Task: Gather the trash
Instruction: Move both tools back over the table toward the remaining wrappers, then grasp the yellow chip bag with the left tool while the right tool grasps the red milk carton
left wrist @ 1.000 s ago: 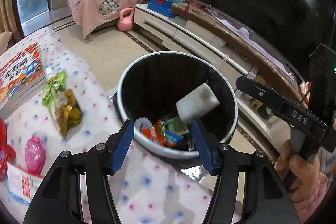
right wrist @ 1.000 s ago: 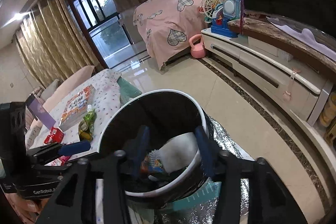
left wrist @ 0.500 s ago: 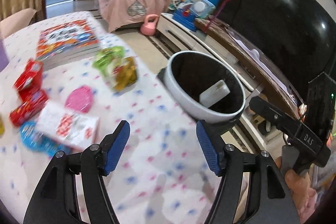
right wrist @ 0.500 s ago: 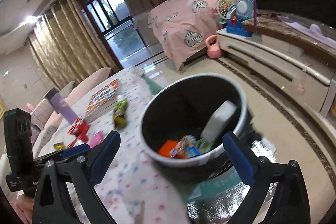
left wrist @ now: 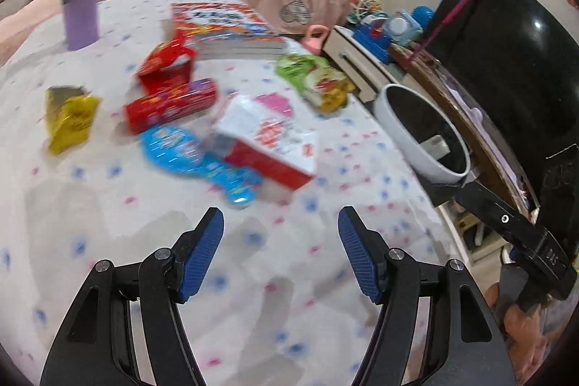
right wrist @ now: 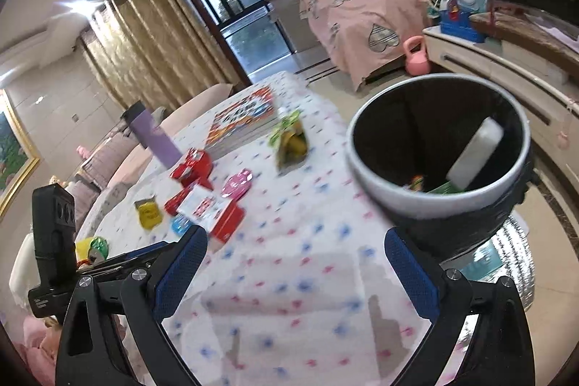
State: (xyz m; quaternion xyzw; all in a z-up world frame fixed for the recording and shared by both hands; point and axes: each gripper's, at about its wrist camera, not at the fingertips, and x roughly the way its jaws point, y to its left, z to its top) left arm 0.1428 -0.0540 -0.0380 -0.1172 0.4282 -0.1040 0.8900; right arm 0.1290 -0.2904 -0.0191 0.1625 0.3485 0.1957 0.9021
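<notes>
- My left gripper [left wrist: 280,254] hangs with jaws apart and empty over the tablecloth [left wrist: 108,205], facing the litter.
- Wrappers lie far-left to centre: yellow packet [left wrist: 68,120], red tube [left wrist: 170,105], blue wrapper [left wrist: 195,156].
- My right gripper [right wrist: 295,274] gapes wide, empty.
- Trash bin [right wrist: 438,201] stands right, white block [right wrist: 476,152] inside.

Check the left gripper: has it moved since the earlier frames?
Yes. The left gripper has swung away from the trash bin, now off to its right, and sits over the tablecloth.
</notes>
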